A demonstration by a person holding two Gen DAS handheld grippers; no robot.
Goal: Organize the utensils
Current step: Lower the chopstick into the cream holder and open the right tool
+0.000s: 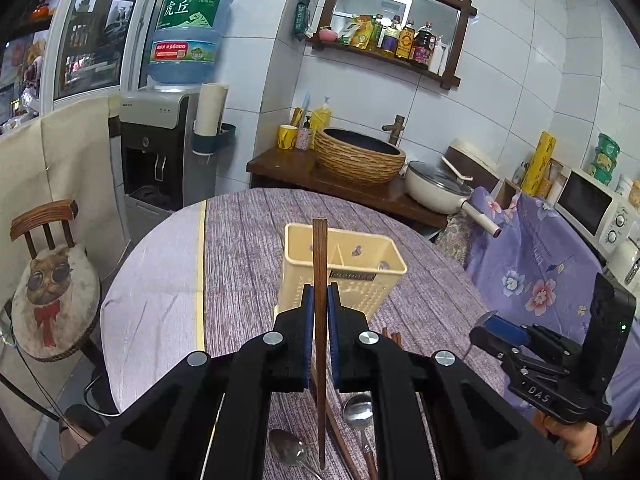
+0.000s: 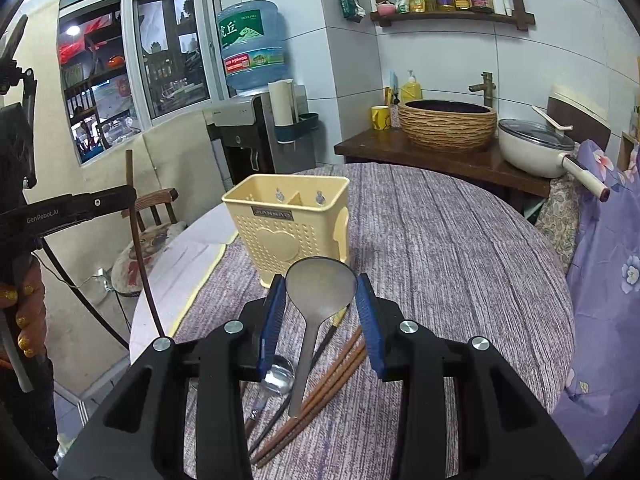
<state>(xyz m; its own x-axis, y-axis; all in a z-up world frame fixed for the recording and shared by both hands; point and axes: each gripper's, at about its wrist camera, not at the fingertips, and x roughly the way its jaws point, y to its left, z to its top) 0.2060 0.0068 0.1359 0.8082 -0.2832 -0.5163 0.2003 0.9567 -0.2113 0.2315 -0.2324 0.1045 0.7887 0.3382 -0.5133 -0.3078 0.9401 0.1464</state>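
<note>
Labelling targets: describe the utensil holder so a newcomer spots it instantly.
On the round table with the purple striped cloth, look mid-table, beyond the loose chopsticks and spoons. The cream perforated plastic utensil holder stands upright there, the only box-shaped item, with a divider inside and a heart embossed on its front.

A kitchen corner with white tiled walls (image 1: 500, 92). A round bench (image 2: 460, 248) draped in a purple striped cloth fills the foreground. Behind it against the wall stands a water dispenser (image 1: 160, 152) topped by a blue bottle (image 1: 188, 36). To the dispenser's right, a dark wooden counter (image 1: 288, 168) carries a woven-look basin (image 1: 360, 156) and a lidded white pan (image 1: 436, 188). Above the counter a wooden shelf (image 1: 384, 56) holds sauce bottles. Left of the dispenser are a sliding window (image 2: 136, 72) and a wooden chair (image 1: 48, 264) with a cat cushion.
</note>
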